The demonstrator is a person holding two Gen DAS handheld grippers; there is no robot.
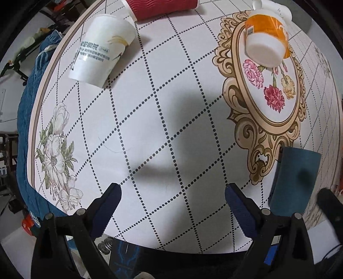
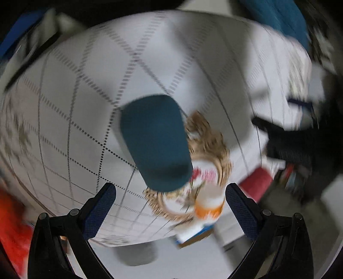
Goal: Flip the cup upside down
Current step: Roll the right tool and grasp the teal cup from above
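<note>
cloth of blue (image 1: 27,120) hangs off the far left rim of the table (image 1: 163,111) in the left wrist view. next comes a white paper cup (image 1: 100,48), standing mouth down on the patterned top, and just past it a red ribbed cup (image 1: 160,7) at the top edge. the left gripper (image 1: 172,211) hovers low over bare table, its jaws spread wide with nothing between them. further right an orange and white cup (image 1: 265,40) sits bottom up on the flowered medallion (image 1: 272,96). near the right edge stands the teal cup (image 1: 294,180), closed end upward, just beside the medallion's scrollwork.

the right wrist view is heavily blurred. the teal cup (image 2: 155,142) stands ahead of the right gripper (image 2: 170,211), apart from it, and those jaws are spread with nothing held.
</note>
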